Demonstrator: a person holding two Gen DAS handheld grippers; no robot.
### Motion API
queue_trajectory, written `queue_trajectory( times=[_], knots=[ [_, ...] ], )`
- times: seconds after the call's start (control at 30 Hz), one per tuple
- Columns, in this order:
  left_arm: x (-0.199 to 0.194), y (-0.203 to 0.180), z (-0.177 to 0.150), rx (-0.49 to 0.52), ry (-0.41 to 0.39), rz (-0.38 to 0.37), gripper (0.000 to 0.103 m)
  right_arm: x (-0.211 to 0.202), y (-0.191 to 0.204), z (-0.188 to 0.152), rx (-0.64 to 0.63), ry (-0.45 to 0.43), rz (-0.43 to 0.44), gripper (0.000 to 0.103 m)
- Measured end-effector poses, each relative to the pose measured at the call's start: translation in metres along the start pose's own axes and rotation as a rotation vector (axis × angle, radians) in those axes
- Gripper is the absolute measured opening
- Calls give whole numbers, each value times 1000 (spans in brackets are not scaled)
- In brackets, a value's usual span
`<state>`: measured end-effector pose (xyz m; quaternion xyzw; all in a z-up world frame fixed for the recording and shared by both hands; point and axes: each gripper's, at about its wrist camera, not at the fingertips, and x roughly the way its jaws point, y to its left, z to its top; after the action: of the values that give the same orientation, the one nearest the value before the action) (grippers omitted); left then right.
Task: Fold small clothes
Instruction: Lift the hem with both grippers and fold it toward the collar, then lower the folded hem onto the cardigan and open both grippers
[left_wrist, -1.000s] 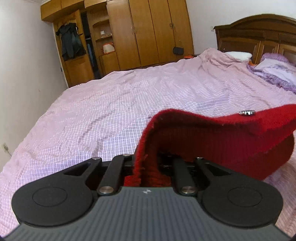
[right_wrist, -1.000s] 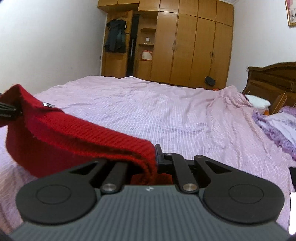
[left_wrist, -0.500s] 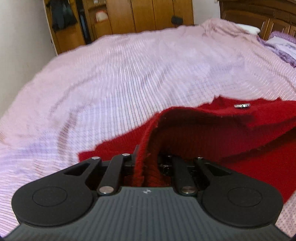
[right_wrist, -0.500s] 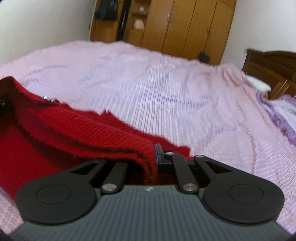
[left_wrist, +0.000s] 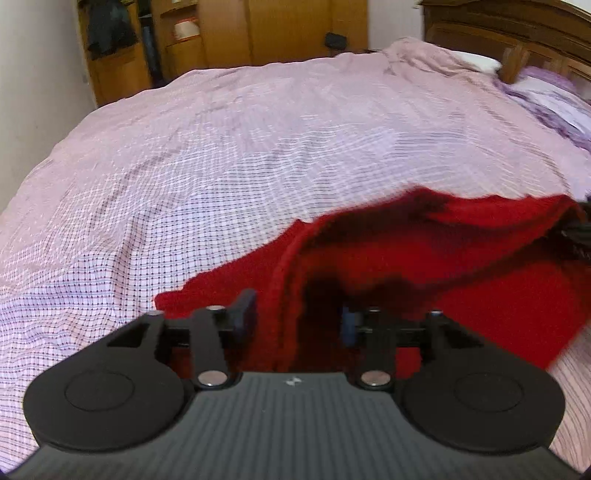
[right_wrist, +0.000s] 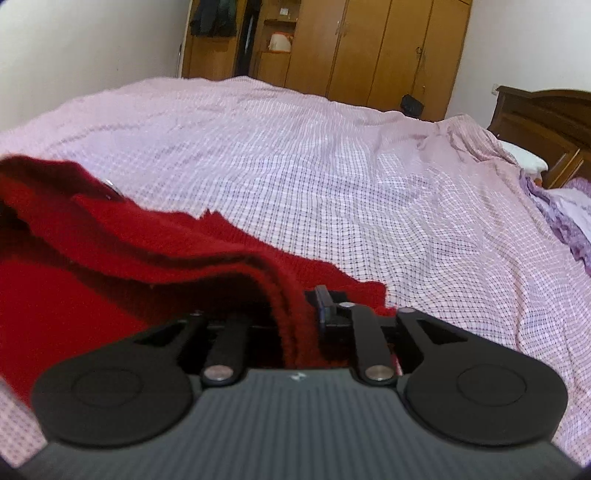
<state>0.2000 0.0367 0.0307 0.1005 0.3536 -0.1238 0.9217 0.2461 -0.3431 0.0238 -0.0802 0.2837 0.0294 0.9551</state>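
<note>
The red knitted garment (left_wrist: 461, 266) lies on the bed (left_wrist: 221, 155), its lower layer flat on the checked pink sheet and an upper layer doubled over it, the fold edge running across between the two grippers. In the left wrist view it fills the area from 3 to 6 o'clock; in the right wrist view the same garment (right_wrist: 110, 258) spreads from 6 to 9 o'clock, with a small metal fitting (right_wrist: 112, 192) on its far edge, blurred and hard to identify.

The left gripper (left_wrist: 299, 317) has just been opening its jaws: they stand well apart, the left finger (left_wrist: 245, 310) clear of the cloth, and a thick ridge of the knit rises between them without being pressed. The right finger is mostly hidden behind dark folds.

The right gripper (right_wrist: 291, 321) has also just been opening its jaws, only a little. The cloth's folded edge sits between them close against the right-hand finger (right_wrist: 325, 310); the other finger is covered by the knit, so whether the pads press on it cannot be told.

At 3 o'clock in the left wrist view a dark object at the garment's end is cut off by the frame. Beyond the bed stand a wooden wardrobe (right_wrist: 369, 48) at 12 o'clock and a headboard (left_wrist: 517, 29) at 1 o'clock.
</note>
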Motion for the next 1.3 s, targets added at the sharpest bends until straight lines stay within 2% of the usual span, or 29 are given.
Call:
queue_trajectory(
  times=[0.1,0.23,0.5,0.6,0.7,0.87,0.93,1.0,1.07,1.17,1.3],
  knots=[
    [-18,-1,-7,17,-10,-6,62,-14,-8,1,41,-17,15,24],
    [-31,6,-14,-14,-19,24,62,-27,-17,3,73,-51,4,24],
    [-45,16,-34,12,2,67,62,-37,-22,-6,48,-50,3,24],
    [-45,10,-46,60,33,102,62,-36,-23,-9,35,-45,4,24],
    [-43,5,-53,93,27,148,62,-30,-24,-8,24,-44,-5,25],
    [-32,15,-35,81,-10,223,62,-14,-26,8,-7,-54,-39,25],
    [-28,22,-23,58,-22,242,62,-6,-29,15,6,-50,-41,30],
    [-27,28,-14,31,-32,256,62,-1,-33,21,35,-53,-48,51],
    [-26,35,-5,-6,-41,255,62,2,-37,24,61,-66,-64,57],
    [-28,45,4,-68,-45,257,62,1,-40,25,77,-71,-63,57],
    [-31,49,4,-96,-49,238,62,-6,-39,18,69,-78,-47,57]
  ],
)
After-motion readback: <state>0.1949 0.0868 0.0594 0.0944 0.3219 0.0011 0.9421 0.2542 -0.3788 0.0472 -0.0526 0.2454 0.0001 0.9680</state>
